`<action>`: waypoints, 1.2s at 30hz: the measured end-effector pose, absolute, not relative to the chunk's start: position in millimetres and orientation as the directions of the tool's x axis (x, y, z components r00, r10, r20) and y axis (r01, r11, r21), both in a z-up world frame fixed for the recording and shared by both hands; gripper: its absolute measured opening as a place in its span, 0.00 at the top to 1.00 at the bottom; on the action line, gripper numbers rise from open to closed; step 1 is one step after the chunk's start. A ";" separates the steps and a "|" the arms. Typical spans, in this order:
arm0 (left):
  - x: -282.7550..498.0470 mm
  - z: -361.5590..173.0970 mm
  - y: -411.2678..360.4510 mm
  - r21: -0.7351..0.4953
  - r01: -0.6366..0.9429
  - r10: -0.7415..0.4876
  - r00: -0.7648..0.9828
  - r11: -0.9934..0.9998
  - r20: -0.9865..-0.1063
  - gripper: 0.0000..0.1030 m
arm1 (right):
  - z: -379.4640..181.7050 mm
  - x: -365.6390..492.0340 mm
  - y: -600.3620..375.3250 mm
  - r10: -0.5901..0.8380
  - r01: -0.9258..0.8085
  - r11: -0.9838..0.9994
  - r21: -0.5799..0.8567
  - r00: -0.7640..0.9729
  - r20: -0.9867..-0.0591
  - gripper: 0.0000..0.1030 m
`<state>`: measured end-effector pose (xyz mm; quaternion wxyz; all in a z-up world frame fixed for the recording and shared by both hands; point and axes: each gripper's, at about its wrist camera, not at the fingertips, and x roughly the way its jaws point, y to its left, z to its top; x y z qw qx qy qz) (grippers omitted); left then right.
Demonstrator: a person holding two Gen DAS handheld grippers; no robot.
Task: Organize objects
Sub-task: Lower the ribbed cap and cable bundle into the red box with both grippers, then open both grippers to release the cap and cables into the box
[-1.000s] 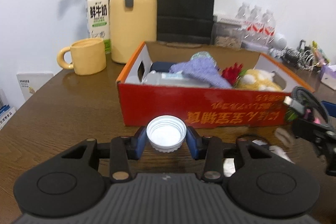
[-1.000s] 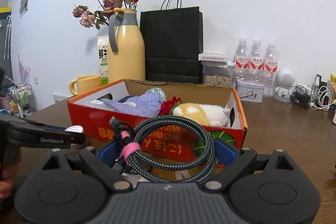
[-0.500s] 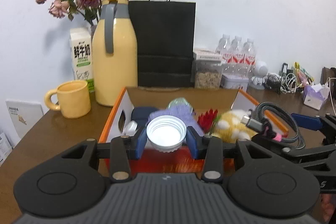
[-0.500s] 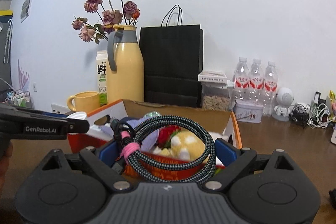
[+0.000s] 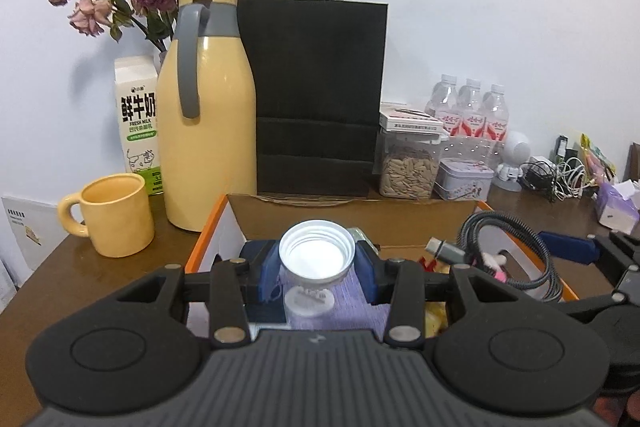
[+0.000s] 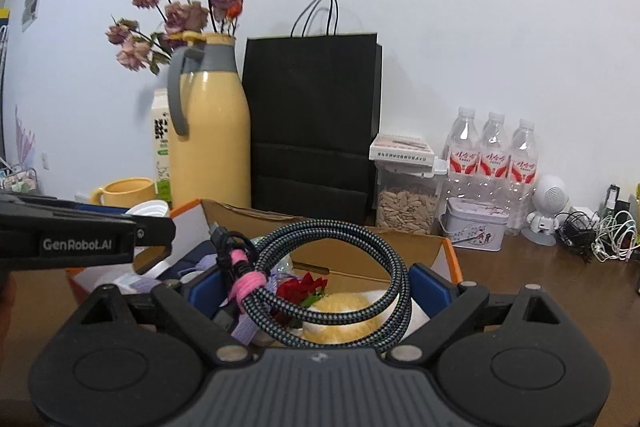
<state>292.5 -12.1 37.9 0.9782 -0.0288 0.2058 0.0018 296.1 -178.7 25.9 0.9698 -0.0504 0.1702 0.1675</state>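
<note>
Left gripper clamps the white cap; right gripper pinches the coiled cable. You're over the box: drop stage. Lower, then release.

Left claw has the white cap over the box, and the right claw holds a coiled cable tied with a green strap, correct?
Not quite: the strap on the coiled cable is pink, as the right wrist view shows. The left claw does hold the white cap over the box.
</note>
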 end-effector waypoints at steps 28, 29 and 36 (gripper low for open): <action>315.2 33.4 -2.8 -0.045 0.014 -0.030 0.926 0.999 -0.376 0.00 | 10.6 331.6 -179.4 0.275 -0.305 0.952 -0.011 0.873 -0.403 0.00; 313.0 34.3 -2.7 -0.046 0.014 -0.030 0.928 0.999 -0.371 0.00 | 11.4 330.2 -179.3 0.273 -0.304 0.953 -0.013 0.874 -0.402 0.00; 293.1 40.7 -2.6 -0.053 0.031 -0.047 0.938 0.998 -0.343 0.00 | 17.8 312.0 -182.0 0.260 -0.293 0.956 -0.032 0.890 -0.375 0.00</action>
